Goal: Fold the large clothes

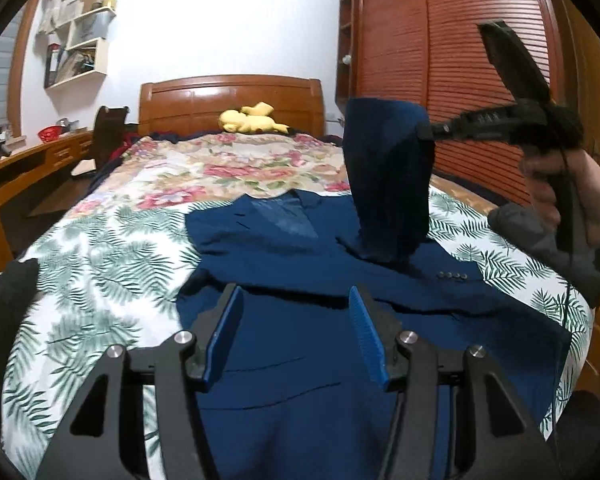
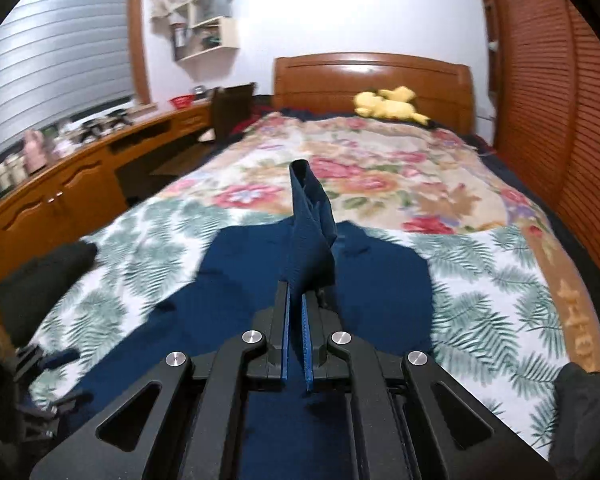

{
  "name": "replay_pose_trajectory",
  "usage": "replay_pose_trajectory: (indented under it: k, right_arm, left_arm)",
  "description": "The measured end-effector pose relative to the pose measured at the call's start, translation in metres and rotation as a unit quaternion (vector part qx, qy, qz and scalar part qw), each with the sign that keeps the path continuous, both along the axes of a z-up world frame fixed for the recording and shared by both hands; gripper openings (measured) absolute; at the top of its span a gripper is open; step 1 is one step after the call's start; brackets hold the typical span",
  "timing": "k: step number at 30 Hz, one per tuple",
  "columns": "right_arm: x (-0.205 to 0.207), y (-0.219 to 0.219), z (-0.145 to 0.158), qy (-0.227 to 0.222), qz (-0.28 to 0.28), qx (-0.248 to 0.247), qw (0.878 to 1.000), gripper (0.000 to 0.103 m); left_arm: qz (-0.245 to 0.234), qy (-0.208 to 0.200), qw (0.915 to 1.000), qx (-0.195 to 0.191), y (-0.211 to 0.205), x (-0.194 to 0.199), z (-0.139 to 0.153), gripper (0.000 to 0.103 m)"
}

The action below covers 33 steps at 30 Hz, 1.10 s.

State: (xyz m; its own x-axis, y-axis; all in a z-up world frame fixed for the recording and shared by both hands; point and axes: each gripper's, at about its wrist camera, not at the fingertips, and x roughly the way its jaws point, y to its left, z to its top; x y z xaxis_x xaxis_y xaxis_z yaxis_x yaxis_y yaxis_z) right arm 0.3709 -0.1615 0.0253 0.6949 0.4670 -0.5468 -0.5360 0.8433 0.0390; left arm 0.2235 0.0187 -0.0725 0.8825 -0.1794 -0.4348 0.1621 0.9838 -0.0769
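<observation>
Navy jacket flat on bed, sleeve pinched in right tongs; left tongs agape, empty.

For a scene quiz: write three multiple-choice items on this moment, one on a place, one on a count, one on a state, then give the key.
1. Where does the yellow plush toy lie?
A. at the headboard
B. on the desk
C. on the jacket

2. How many buttons show in a row on the jacket cuff?
A. one
B. four
C. seven

3. What is the state of the right gripper?
A. open and empty
B. shut on the sleeve
C. shut on the plush toy

Key: 1 A, the toy rests at the head of the bed against the wooden board. 2 B, four small buttons sit side by side in the left wrist view. 3 B, the pads pinch blue cloth, which is lifted off the bed.
</observation>
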Motion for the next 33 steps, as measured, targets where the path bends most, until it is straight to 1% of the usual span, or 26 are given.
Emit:
replay_pose_trajectory:
  k: [7,11,15,18,23,27,28,30,33]
  right_arm:
    - [-0.048,0.027,-0.024,0.030,0.057,0.000,0.998,0.003]
    - [-0.071,0.038,-0.054,0.063,0.081,-0.008,0.995,0.003]
    - [-0.091,0.042,-0.090,0.094,0.090,-0.027,0.991,0.003]
    - [-0.104,0.042,-0.112,0.108,0.093,-0.039,0.989,0.004]
    - [-0.113,0.035,-0.129,0.117,0.087,-0.043,0.988,0.006]
    - [-0.118,0.029,-0.132,0.117,0.085,-0.048,0.988,0.020]
    - [-0.121,0.027,-0.132,0.113,0.088,-0.050,0.988,0.026]
    - [-0.126,0.027,-0.133,0.104,0.084,-0.061,0.989,0.033]
    - [-0.133,0.017,-0.132,0.094,0.081,-0.065,0.990,0.034]
  left_arm:
    - [0.022,-0.008,0.9997,-0.002,0.021,-0.021,0.008,0.054]
    - [0.031,-0.006,0.9995,-0.001,0.027,-0.028,0.011,0.054]
    - [0.035,-0.008,0.9993,-0.004,0.029,-0.034,0.014,0.054]
    - [0.033,-0.007,0.9994,-0.005,0.028,-0.034,0.015,0.054]
    - [0.024,-0.004,0.9997,-0.004,0.018,-0.030,0.017,0.054]
    - [0.016,0.003,0.9999,-0.001,0.008,-0.026,0.015,0.054]
    - [0.015,0.006,0.9999,0.002,0.005,-0.024,0.014,0.054]
    - [0.012,0.009,0.9999,0.005,0.000,-0.022,0.013,0.054]
    - [0.008,0.013,0.9998,0.009,-0.003,-0.021,0.010,0.054]
